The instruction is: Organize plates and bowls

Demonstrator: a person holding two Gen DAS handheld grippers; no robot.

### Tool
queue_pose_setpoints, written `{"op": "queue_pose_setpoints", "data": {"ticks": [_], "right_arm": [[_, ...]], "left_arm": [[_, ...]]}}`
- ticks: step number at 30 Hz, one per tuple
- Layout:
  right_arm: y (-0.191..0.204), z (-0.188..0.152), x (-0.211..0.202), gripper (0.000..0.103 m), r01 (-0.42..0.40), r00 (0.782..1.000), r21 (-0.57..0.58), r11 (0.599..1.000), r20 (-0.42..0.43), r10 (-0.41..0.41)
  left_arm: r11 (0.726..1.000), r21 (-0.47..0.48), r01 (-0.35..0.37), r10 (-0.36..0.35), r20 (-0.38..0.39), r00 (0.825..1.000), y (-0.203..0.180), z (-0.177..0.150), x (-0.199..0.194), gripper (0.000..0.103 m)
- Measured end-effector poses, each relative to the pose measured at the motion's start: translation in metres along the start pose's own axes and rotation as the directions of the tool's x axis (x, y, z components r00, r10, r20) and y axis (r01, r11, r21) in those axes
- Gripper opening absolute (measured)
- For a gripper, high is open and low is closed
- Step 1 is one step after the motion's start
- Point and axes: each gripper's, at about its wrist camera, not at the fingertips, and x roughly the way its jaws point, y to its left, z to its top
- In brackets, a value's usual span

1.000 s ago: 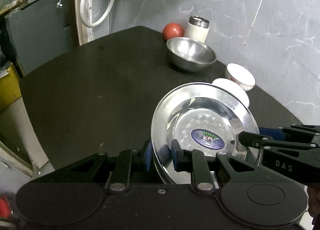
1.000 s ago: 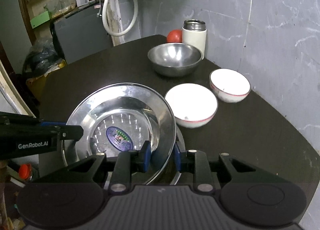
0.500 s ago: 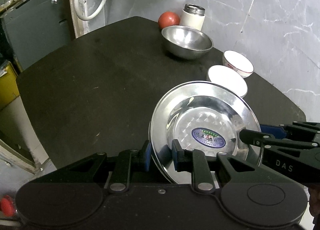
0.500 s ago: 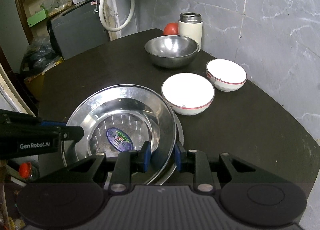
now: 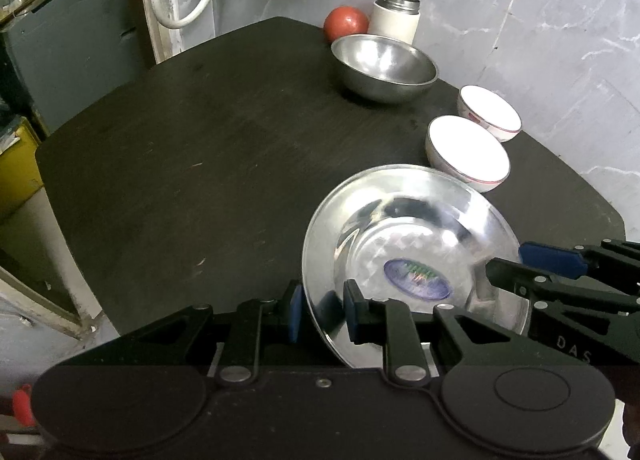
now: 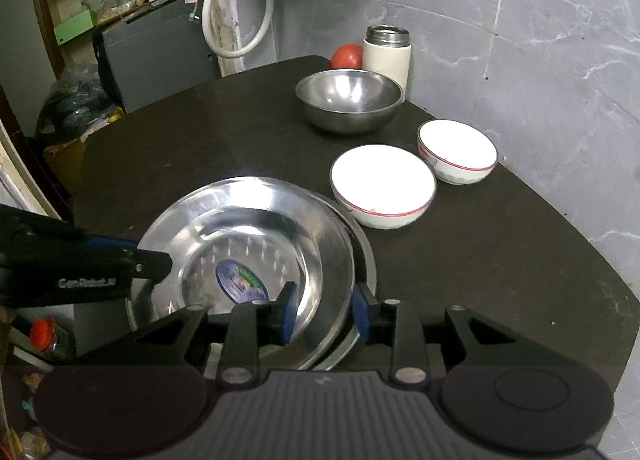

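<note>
Left wrist view: the left claw (image 5: 320, 310) reaches forward low over the near edge of the dark bench (image 5: 208, 163), its blue-padded fingers (image 5: 295, 312) set on either side of the left rim of a steel plate (image 5: 404, 244). The plate carries a blue oval sticker and tilts, its left edge raised. The gap between pads and rim is hard to judge, so I cannot tell whether this claw pinches the plate or merely straddles it. The right claw (image 5: 516, 266) comes in from the right at the plate's far rim. Beyond lie a large white bowl (image 5: 466, 151), touching or just behind the plate's rim, a smaller white bowl (image 5: 490, 113), a steel bowl (image 5: 384, 67), a tomato (image 5: 346, 23) and a white flask (image 5: 396, 19) by the wall.

Right wrist view: the right claw (image 6: 324, 312) points forward, pads either side of the plate's (image 6: 248, 236) right rim; again I cannot tell whether it is closed on the rim. A second steel plate (image 6: 366, 260) shows beneath, lying on the bench (image 6: 500, 268). The left claw (image 6: 156, 260) enters from the left at the opposite rim. Both white bowls (image 6: 384, 185) (image 6: 458, 151) stand apart from each other, the steel bowl (image 6: 348, 99) behind.
</note>
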Motion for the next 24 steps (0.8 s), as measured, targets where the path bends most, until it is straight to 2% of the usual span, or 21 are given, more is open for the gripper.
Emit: {"op": "queue_pose_setpoints", "data": {"ticks": [7, 10, 13, 14, 15, 16, 17, 18, 20, 24], "right_arm": [[0.007, 0.0, -0.001, 0.035, -0.001, 1.0, -0.026, 1.0, 0.012, 0.001], [0.005, 0.001, -0.003, 0.039, 0.01, 1.0, -0.021, 1.0, 0.018, -0.01], [0.003, 0.001, -0.005, 0.05, 0.016, 0.999, -0.012, 1.0, 0.029, -0.015], [0.002, 0.001, -0.007, 0.053, 0.016, 0.999, -0.01, 1.0, 0.032, -0.016], [0.001, 0.0, -0.008, 0.063, 0.016, 0.999, -0.007, 1.0, 0.036, -0.016], [0.0, 0.0, -0.009, 0.075, 0.015, 0.999, 0.0, 1.0, 0.04, -0.015], [-0.001, 0.0, -0.011, 0.081, 0.013, 0.999, 0.008, 1.0, 0.044, -0.013], [-0.002, -0.001, -0.013, 0.09, 0.008, 0.999, 0.019, 1.0, 0.048, -0.009], [-0.006, -0.002, -0.016, 0.1, 0.001, 0.999, 0.045, 0.999, 0.051, -0.003], [-0.009, -0.007, -0.019, 0.103, 0.054, 0.998, 0.062, 0.997, 0.034, -0.056]], "left_arm": [[1.0, 0.008, 0.003, -0.003, -0.007, 1.0, -0.001, 0.001, 0.005, 0.023], [1.0, 0.005, -0.001, 0.001, -0.001, 1.0, 0.001, 0.001, 0.006, 0.028], [1.0, -0.006, -0.006, 0.006, 0.013, 1.0, 0.005, 0.002, 0.005, 0.043], [1.0, -0.012, -0.009, 0.009, 0.018, 1.0, 0.007, 0.002, 0.004, 0.052], [1.0, -0.018, -0.015, 0.015, 0.025, 1.0, 0.009, 0.003, 0.003, 0.065], [0.999, -0.026, -0.031, 0.032, 0.037, 0.999, 0.011, 0.003, 0.001, 0.072], [0.998, -0.034, -0.057, 0.059, 0.052, 0.997, 0.013, 0.003, -0.002, 0.083], [0.995, -0.04, -0.093, 0.096, 0.074, 0.993, 0.014, 0.004, -0.005, 0.09], [0.988, -0.044, -0.148, 0.152, 0.107, 0.983, 0.018, 0.004, -0.01, 0.101], [0.974, -0.069, -0.214, 0.221, 0.114, 0.969, 0.029, 0.006, -0.011, 0.102]]}}
